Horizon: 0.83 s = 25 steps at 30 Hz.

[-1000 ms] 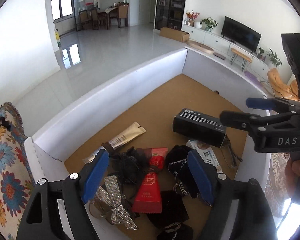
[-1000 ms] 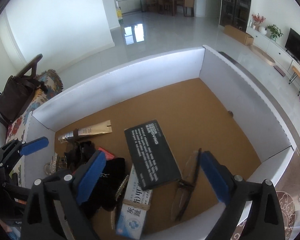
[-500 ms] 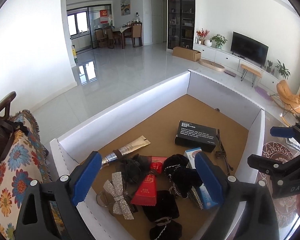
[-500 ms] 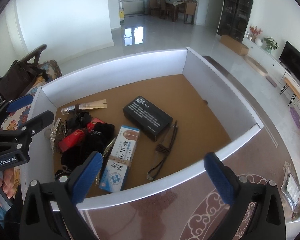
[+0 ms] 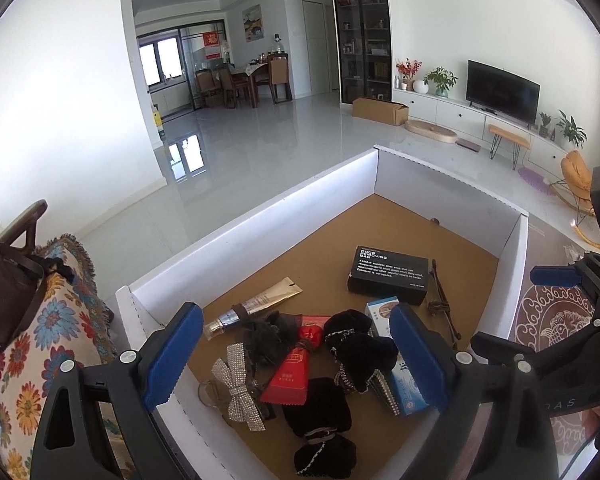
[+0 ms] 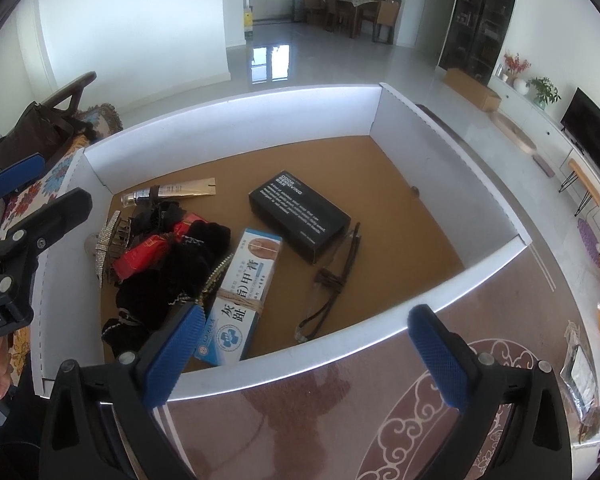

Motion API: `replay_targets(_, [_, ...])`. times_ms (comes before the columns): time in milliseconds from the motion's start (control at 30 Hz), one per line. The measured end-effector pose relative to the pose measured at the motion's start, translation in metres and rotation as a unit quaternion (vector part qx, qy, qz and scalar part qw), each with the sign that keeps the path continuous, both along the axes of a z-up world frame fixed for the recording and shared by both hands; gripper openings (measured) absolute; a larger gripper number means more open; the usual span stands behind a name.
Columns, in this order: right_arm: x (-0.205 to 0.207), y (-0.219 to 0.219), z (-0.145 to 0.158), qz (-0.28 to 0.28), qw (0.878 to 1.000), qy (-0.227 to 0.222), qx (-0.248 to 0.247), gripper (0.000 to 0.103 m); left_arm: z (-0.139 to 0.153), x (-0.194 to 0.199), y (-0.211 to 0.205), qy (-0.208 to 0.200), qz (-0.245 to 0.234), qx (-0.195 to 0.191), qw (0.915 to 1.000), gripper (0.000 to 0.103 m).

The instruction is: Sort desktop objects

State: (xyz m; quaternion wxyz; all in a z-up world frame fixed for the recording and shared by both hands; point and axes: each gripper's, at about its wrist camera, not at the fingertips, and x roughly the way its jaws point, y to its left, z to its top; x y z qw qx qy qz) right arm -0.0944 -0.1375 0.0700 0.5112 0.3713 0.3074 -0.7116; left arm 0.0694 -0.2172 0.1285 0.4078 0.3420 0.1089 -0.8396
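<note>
A white-walled tray (image 6: 416, 312) with a brown floor holds the objects. A black box (image 6: 298, 215) lies in the middle, with a blue-and-white box (image 6: 242, 296), folded glasses (image 6: 332, 280), a gold tube (image 6: 172, 192), a red packet (image 6: 144, 254), black pouches (image 6: 172, 276) and a rhinestone bow (image 5: 240, 386). My left gripper (image 5: 296, 356) is open and empty above the tray's near left side. My right gripper (image 6: 308, 356) is open and empty over the tray's near wall.
The tray stands on a table with a brown patterned cloth (image 6: 380, 420). A floral cushion (image 5: 40, 344) and a brown bag (image 5: 8, 280) lie left of the tray. The living room floor lies beyond the far wall.
Both grippers have pulled back and up from the tray; the objects look smaller and further off. Both stay open and empty. The objects have not moved.
</note>
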Motion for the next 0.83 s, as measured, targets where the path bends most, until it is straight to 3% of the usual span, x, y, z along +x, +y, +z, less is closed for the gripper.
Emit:
replay_targets(333, [0.003,-0.006,0.003,0.008,1.0,0.002,-0.001,0.102,0.001,0.0,0.002,0.013,-0.006,0.021,0.9997,0.095])
replay_targets(467, [0.003,-0.008,0.004,0.009,1.0,0.003,0.001,0.102,0.005,0.005,-0.001,0.023,0.013,0.015,0.9995,0.095])
replay_targets(667, [0.002,-0.01,0.003,0.007,1.0,0.002,0.001,0.102,0.008,0.014,-0.011,0.05,0.016,0.051,0.9973,0.095])
replay_targets(733, [0.003,-0.01,0.003,0.007,1.0,0.002,0.002,0.102,0.011,0.02,-0.009,0.063,0.038,0.042,0.9964,0.103])
replay_targets(833, [0.004,-0.012,0.001,0.009,1.0,0.003,0.004,0.102,0.015,0.022,-0.002,0.065,0.057,0.012,0.9962,0.103])
